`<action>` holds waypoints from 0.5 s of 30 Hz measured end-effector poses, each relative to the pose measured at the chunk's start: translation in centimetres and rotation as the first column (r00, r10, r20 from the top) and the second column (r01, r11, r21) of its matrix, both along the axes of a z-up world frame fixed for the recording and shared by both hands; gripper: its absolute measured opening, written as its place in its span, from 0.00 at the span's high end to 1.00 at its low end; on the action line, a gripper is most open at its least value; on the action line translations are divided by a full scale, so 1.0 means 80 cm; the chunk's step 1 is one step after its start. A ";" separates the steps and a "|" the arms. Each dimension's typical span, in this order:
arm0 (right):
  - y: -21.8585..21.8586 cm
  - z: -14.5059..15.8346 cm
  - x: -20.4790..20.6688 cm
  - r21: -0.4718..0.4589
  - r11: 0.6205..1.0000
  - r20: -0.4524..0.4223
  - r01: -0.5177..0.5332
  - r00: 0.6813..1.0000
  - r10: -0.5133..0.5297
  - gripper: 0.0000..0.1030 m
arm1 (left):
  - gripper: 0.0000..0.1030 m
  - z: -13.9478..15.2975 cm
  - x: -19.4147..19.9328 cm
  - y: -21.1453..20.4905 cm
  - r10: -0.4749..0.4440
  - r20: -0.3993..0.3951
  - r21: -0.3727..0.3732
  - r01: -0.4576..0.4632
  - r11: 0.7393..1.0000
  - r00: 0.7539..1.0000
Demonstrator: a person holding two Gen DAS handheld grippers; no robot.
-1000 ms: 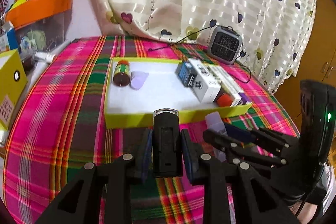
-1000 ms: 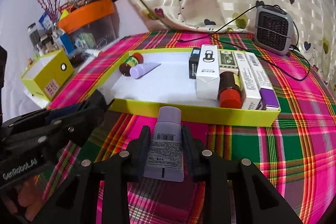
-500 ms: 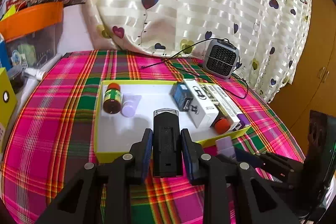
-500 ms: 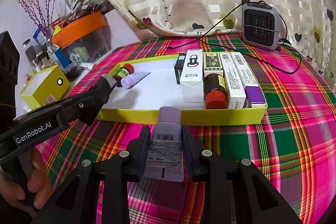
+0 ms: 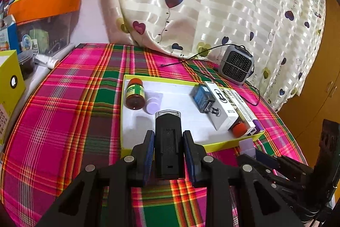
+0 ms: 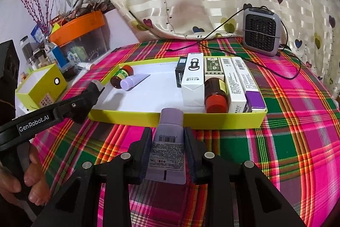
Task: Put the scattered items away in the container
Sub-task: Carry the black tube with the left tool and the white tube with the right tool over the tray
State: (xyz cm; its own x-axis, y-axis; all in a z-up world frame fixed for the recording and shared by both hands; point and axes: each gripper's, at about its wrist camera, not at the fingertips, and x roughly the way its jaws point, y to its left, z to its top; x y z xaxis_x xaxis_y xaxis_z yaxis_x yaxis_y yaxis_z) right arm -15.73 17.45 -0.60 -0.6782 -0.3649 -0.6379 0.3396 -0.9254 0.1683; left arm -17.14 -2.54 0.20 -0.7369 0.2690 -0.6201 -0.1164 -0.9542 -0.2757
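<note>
While two bottles point(image 6: 122, 78) lie inside, five boxes point(image 6: 193, 82) fill the tray point(image 6: 212, 119).

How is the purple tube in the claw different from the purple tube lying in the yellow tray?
The purple tube in the right gripper is clamped between the fingers, outside the yellow tray; the purple tube in the tray lies loose beside a brown bottle. The gripped tube shows a printed label with a barcode; the other looks plain. The gripped tube's cap points toward the tray; the other's cap points away from the boxes. Both are lilac with matching caps.
</note>
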 end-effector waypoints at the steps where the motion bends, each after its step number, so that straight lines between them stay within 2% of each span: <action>1: -0.002 0.000 0.000 0.001 1.000 0.003 -0.002 1.000 0.002 0.70 | 0.73 -0.001 -0.001 -0.002 0.004 0.004 0.003 -0.004 1.000 1.000; 15: -0.031 0.022 -0.002 0.000 0.999 -0.011 -0.040 0.999 0.040 0.70 | 0.73 -0.001 0.001 -0.011 0.010 0.007 0.032 -0.010 0.999 1.000</action>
